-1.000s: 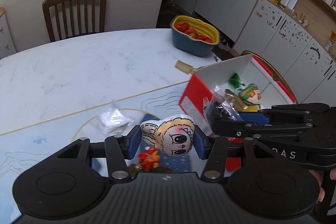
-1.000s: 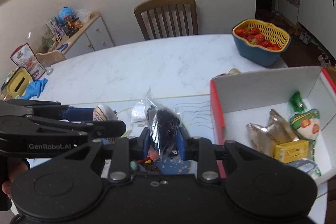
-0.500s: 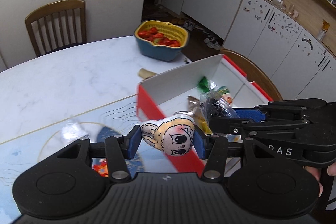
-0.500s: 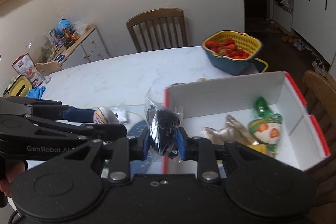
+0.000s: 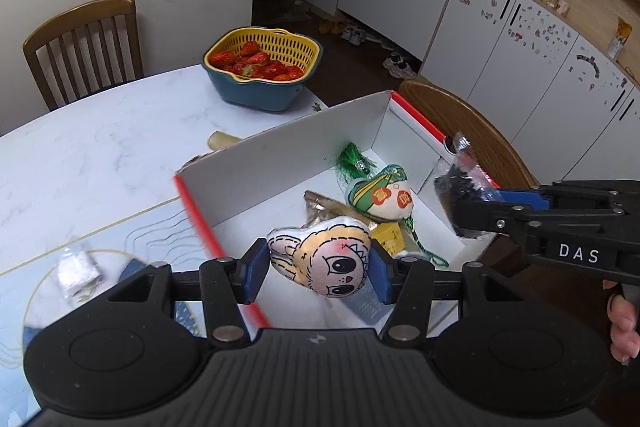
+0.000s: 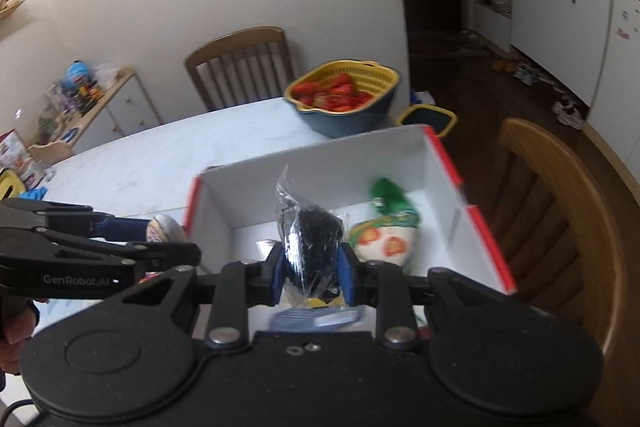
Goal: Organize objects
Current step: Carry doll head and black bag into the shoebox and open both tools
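My left gripper [image 5: 318, 269] is shut on a small plush doll face [image 5: 324, 259] and holds it over the near left corner of the white box with red rim [image 5: 280, 163]. My right gripper [image 6: 312, 273] is shut on a clear bag of black bits [image 6: 310, 247] and holds it over the same box [image 6: 332, 163]. The right gripper also shows in the left wrist view [image 5: 464, 211], above the box's right side. Inside the box lie a green and white plush [image 5: 380, 193], a gold wrapper [image 5: 324, 205] and a yellow packet [image 5: 390, 241].
A blue and yellow basket of strawberries [image 5: 262, 71] stands on the marble table [image 5: 80, 155] behind the box. A small silver packet [image 5: 76, 267] lies on the blue placemat at left. Wooden chairs stand behind the table [image 5: 84, 43] and to the box's right [image 6: 560, 211].
Both grippers have moved right from above the placemat to above the box, each still holding its object. The box interior now fills the middle of both views.
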The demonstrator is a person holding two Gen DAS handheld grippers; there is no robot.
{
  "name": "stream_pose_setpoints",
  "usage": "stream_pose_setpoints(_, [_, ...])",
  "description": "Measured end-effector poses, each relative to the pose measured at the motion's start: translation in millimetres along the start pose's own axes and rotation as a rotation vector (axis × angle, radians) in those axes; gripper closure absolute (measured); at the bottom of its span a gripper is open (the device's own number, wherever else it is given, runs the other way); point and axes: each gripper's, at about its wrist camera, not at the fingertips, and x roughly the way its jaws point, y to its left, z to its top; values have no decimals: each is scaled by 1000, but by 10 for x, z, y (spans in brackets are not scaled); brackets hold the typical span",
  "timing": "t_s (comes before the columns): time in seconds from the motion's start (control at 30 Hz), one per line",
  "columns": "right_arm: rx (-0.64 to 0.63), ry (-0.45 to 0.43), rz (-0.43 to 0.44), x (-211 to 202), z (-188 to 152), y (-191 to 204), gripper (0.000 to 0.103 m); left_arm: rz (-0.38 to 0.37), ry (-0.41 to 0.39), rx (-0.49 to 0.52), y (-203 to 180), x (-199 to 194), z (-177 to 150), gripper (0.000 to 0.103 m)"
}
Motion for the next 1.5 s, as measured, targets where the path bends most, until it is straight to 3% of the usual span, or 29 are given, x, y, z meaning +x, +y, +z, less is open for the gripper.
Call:
stream_pose_setpoints(0.2, [13,26,-15,146,35,-235,78,50,28,19,-137,349,164,52])
stream_pose_setpoints(0.43, [5,115,-34,488,19,-412,77,109,89,28,-176,804,285,52])
stream_pose_setpoints(0.8, [-78,238,-65,906,-84,-417,77,86,153,102,-402,1254,315,51])
stream_pose_setpoints(0.97, [-96,254,-61,985,-92,-421,74,96,191,119,-457,1424,293,51])
stream_pose_setpoints(1.37, [-101,235,-34,907,-106,-494,65,112,198,146,-503,1531,260,49])
stream_pose_setpoints(1.5, [-102,214,-21,825,-100,-511,56,98,187,124,-473,1505,240,40])
